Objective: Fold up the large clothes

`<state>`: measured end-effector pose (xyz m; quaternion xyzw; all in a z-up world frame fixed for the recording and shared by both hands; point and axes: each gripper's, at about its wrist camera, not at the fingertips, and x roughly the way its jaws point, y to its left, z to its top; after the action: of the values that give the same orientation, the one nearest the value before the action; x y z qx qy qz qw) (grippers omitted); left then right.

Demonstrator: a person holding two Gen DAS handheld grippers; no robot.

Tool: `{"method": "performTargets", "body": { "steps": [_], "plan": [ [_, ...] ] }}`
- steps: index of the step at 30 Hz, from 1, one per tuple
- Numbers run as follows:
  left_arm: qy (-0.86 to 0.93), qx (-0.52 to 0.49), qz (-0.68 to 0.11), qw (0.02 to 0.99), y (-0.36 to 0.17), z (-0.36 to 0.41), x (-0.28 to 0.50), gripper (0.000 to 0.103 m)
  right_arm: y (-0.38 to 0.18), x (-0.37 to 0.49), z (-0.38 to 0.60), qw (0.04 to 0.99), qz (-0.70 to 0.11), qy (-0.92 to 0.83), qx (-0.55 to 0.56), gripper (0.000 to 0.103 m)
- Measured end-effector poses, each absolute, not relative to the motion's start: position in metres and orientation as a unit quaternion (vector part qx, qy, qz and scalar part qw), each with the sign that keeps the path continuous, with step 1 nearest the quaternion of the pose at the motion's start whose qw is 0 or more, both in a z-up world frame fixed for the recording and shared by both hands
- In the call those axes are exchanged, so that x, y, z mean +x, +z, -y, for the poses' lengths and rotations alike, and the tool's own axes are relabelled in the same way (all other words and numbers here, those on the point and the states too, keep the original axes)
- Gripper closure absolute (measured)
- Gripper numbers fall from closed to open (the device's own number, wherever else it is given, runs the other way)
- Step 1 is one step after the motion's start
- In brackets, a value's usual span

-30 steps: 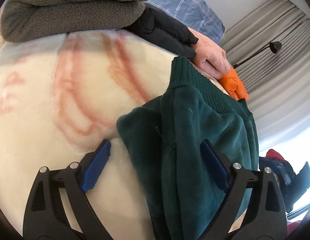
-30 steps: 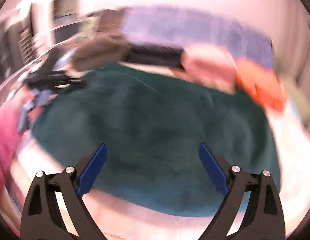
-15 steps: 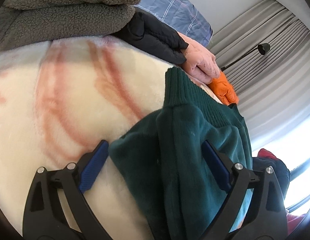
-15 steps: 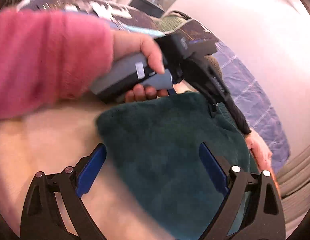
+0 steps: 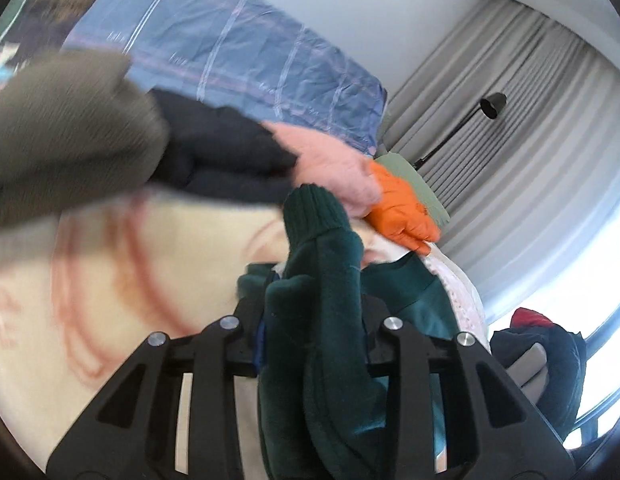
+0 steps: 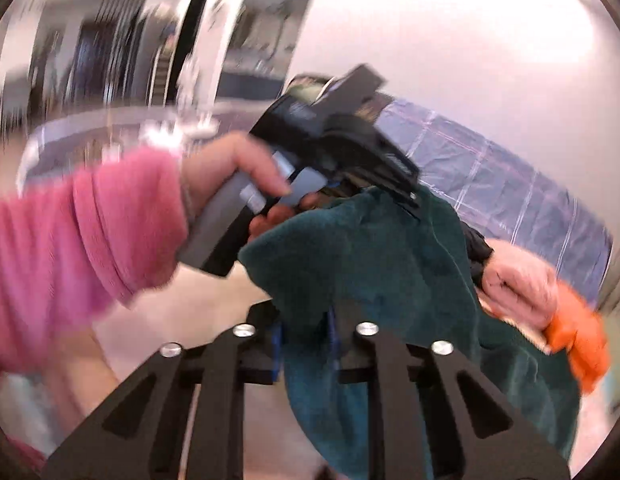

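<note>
Both tools clamped on green sweater (image 5: 321, 320)

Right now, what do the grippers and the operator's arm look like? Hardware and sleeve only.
Both the left gripper and right gripper share one build: matte black angular linkage arms with triangular cut-outs, round silver pivot bolts, and blue finger pads. From the right wrist view, the left unit has a grey pistol handle under a black body with a small white label. The bare hand wears a fuzzy pink sleeve. No cables visible.
</note>
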<state>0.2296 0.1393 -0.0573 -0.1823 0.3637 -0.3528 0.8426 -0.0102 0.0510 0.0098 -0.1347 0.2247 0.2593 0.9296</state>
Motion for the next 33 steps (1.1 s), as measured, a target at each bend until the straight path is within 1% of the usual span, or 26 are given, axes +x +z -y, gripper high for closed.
{"method": "performTargets", "body": {
  "steps": [4,8,11,14,16,18,21,22,24,25,26,27,28,29,31,32,33],
  "plan": [
    [-0.364,-0.166,-0.352,0.846,-0.01,-0.089,0.229,0.071,0.046,-0.015,0.035,0.946,-0.204,0.251,0.003,0.092],
    [-0.394,-0.123,-0.333,0.847,0.037,-0.013,0.218,0.071,0.062,-0.032,0.116,0.952,-0.175,0.236,0.087,0.092],
    [-0.419,-0.068,-0.325,0.845,0.062,0.064,0.209,0.071,0.065,-0.048,0.176,0.957,-0.153,0.21,0.13,0.092],
    [-0.435,-0.002,-0.328,0.839,0.068,0.15,0.202,0.069,0.053,-0.062,0.238,0.953,-0.15,0.184,0.188,0.092],
    [-0.44,0.033,-0.339,0.831,0.058,0.2,0.199,0.068,0.037,-0.066,0.268,0.947,-0.16,0.171,0.219,0.092],
    [-0.442,0.067,-0.362,0.818,0.036,0.247,0.201,0.066,0.01,-0.07,0.302,0.935,-0.182,0.154,0.263,0.092],
    [-0.425,0.122,-0.404,0.801,-0.018,0.307,0.201,0.061,-0.04,-0.073,0.342,0.905,-0.228,0.128,0.335,0.092],
    [-0.413,0.143,-0.432,0.789,-0.051,0.329,0.205,0.058,-0.056,-0.071,0.351,0.895,-0.245,0.116,0.355,0.092],
    [-0.4,0.153,-0.46,0.778,-0.084,0.346,0.211,0.055,-0.097,-0.072,0.362,0.868,-0.281,0.093,0.399,0.091],
    [-0.399,0.151,-0.466,0.775,-0.092,0.352,0.21,0.054,-0.106,-0.074,0.365,0.861,-0.286,0.092,0.41,0.09],
    [-0.401,0.147,-0.461,0.778,-0.091,0.356,0.208,0.055,-0.113,-0.077,0.368,0.855,-0.289,0.095,0.42,0.086],
    [-0.41,0.135,-0.454,0.779,-0.087,0.355,0.207,0.05,-0.114,-0.08,0.37,0.855,-0.289,0.095,0.42,0.08],
    [-0.411,0.139,-0.452,0.779,-0.087,0.355,0.203,0.048,-0.112,-0.082,0.371,0.859,-0.289,0.093,0.413,0.075],
    [-0.405,0.153,-0.451,0.781,-0.089,0.356,0.201,0.048,-0.106,-0.084,0.371,0.867,-0.288,0.09,0.397,0.068],
    [-0.406,0.148,-0.451,0.781,-0.088,0.354,0.198,0.048,-0.088,-0.089,0.372,0.889,-0.275,0.083,0.356,0.065],
    [-0.408,0.142,-0.452,0.781,-0.087,0.353,0.199,0.047,-0.081,-0.09,0.373,0.897,-0.266,0.08,0.343,0.061],
    [-0.41,0.138,-0.452,0.78,-0.086,0.352,0.201,0.046,-0.071,-0.094,0.375,0.908,-0.248,0.071,0.329,0.059]
  ]
}}
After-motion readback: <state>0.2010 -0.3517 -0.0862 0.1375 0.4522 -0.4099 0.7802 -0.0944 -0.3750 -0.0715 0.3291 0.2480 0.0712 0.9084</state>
